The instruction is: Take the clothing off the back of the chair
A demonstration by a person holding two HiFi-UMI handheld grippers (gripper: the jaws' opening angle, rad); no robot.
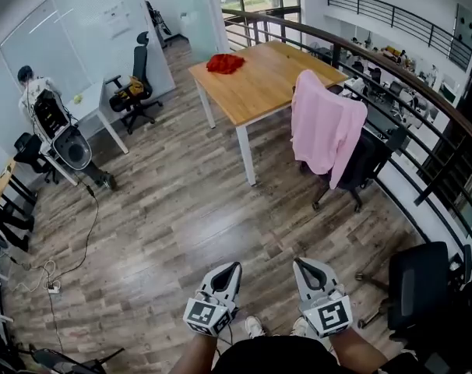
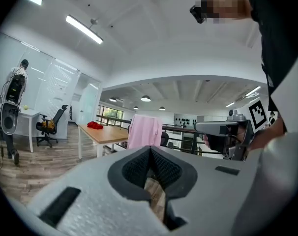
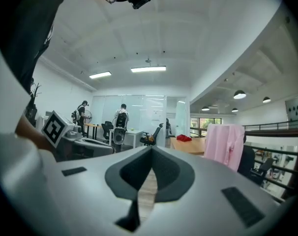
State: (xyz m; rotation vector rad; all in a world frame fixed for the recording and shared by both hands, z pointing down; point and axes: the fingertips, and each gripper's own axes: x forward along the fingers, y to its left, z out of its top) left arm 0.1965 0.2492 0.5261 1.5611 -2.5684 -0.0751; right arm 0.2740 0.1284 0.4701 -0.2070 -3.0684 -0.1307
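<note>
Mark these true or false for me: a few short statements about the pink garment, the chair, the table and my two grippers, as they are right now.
1. The pink garment hangs over the back of the black chair. True.
2. The left gripper is clamped on the garment. False: its jaws are together on nothing, far from the chair.
3. A red cloth lies on the wooden table. True.
4. The right gripper stands wide open. False: it is shut and empty.
5. The red cloth lies on the floor under the table. False: it lies on the tabletop, near the far end.
</note>
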